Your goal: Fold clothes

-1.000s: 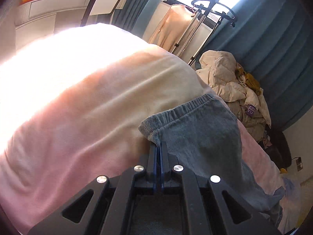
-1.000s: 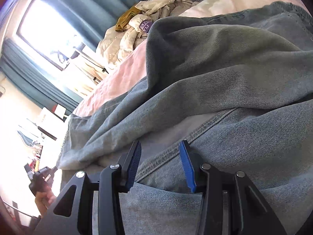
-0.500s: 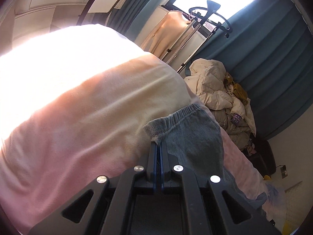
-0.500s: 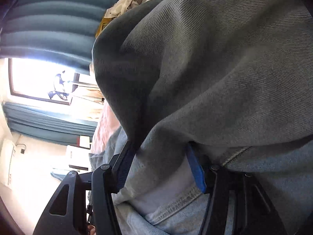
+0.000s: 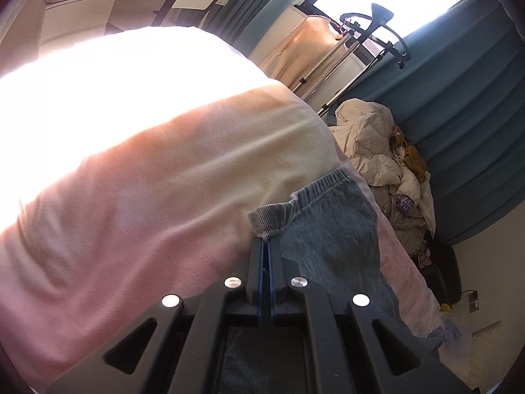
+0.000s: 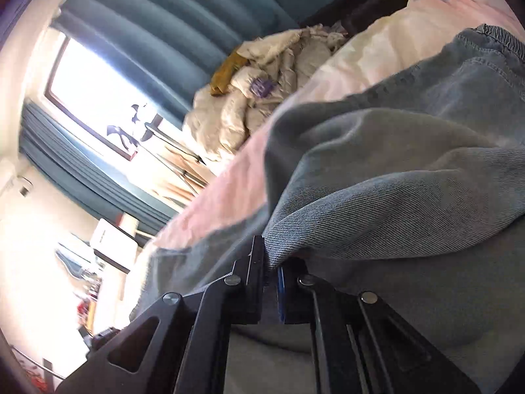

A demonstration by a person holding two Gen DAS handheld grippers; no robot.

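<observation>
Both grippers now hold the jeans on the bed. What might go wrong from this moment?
1. The left gripper pinches only the very corner of the jeans at the waistband, so the denim may slip out when pulled.
2. The right gripper, whose jaws have just been closing, is clamped on a bunched fold, so it may hold several layers and the fold may come out uneven.

Bed w/ pink-cream cover, sunlit far end, blue denim jeans rumpled on top
</observation>
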